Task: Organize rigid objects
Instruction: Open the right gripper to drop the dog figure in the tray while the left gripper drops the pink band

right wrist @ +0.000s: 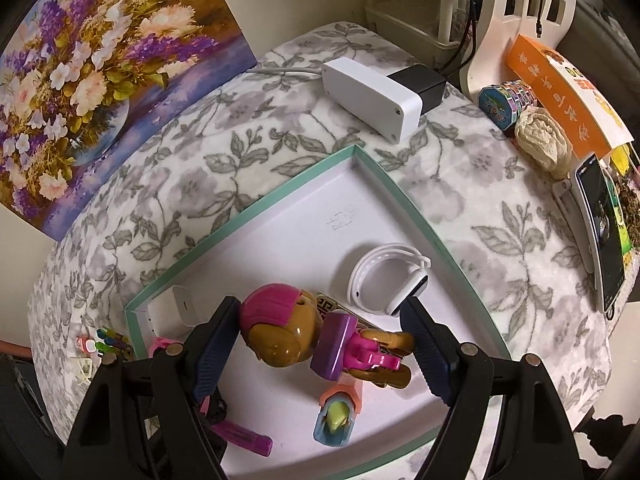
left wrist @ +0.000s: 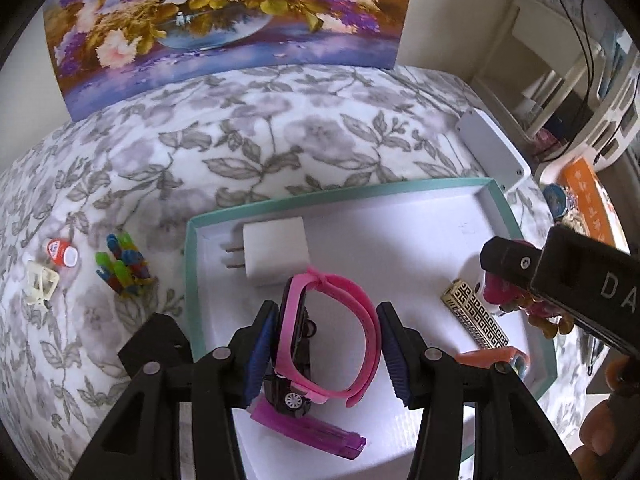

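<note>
Teal-rimmed tray [left wrist: 400, 187]: white floor, sitting on the leaf-print cloth [left wrist: 240, 136]; it is plainly the collecting place, since most small items already lie inside it.
Left claw [left wrist: 326, 350]: wide, its blue pads on either side of the pink watch [left wrist: 332, 332] with a gap at the right pad, so I judge it is not squeezing; the band stands on edge over the tray floor.
Toy car [left wrist: 292, 394]: dark, tucked under the pink band at about 7 o'clock from it, beside a magenta marker [left wrist: 312, 430].
Right claw [right wrist: 316, 350]: also wide, straddling the doll [right wrist: 320, 344], which lies on its side on the tray; no pad visibly presses it, so it looks set down or not yet gripped.
White watch [right wrist: 390, 276]: at 1 o'clock from the doll, near the tray's right wall.
Charger plug [left wrist: 274, 252]: white, at 11 o'clock from the pink watch, prongs toward the left wall.
Patterned bar [left wrist: 474, 318]: gold and black, at 3 o'clock from the pink watch, touching an orange case [right wrist: 338, 412].
Still outside, left wrist view: coloured pegs [left wrist: 124, 268], a small red and white piece [left wrist: 61, 253] and a cream clip [left wrist: 40, 286], all at 9 o'clock of the tray on the cloth; these seem left to gather.
Risk: the upright band could tip onto the car.
</note>
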Tool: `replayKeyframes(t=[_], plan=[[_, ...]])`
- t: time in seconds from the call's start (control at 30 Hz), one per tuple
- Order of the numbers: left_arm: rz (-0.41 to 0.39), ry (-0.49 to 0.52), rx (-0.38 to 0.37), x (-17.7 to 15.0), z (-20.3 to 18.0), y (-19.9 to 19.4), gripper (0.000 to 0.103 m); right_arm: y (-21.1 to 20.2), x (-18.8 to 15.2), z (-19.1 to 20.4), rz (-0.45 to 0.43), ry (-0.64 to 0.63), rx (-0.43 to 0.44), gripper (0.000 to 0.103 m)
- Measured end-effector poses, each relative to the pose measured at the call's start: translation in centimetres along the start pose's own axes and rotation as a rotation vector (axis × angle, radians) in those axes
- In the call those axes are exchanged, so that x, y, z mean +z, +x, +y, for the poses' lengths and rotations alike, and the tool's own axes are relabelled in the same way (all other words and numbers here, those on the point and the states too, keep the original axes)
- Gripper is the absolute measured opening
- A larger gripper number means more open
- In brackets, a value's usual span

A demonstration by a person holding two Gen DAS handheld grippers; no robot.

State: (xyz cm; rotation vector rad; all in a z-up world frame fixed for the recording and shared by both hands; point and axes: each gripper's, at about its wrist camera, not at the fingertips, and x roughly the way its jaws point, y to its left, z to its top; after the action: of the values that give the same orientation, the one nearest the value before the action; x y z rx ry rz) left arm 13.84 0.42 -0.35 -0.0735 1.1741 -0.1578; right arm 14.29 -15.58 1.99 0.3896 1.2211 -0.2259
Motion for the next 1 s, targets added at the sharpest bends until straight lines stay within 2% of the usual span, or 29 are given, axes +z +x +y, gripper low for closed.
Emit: replayKeyframes(t=[0.23,0.33,0.73,0.83,0.93,1.0], plan=[[0.01,-0.006,0.005,0.0,0.2,0.1,0.056,0.2,0.0,-0.1,0.007,-0.002,-0.01,0.082],[0.01,-0.013,0.007,0.1,0.3,0.0,0.064,0.1,0.0,-0.1,0.008,-0.005,-0.014,0.082],[0.0,-0.054,0.016,0.5,1.5,-0.9,0.075,-0.5,0.1,0.3,-0.024,-0.014,0.001,0.09],[-0.011,-0.075,0.018,0.6,2.1,-1.2,0.089,-0.8,0.2,0.5,-0.032,-0.016,0.012,0.09],[-0.017,-0.104,0.027,0.8,3.2,-1.4,0.092,-1.2,0.2,0.7,-0.048,-0.023,0.016,0.09],[-0.025,-0.124,0.045,0.9,4.0,-1.6,0.101,-1.4,0.2,0.9,-0.058,-0.028,0.018,0.09]])
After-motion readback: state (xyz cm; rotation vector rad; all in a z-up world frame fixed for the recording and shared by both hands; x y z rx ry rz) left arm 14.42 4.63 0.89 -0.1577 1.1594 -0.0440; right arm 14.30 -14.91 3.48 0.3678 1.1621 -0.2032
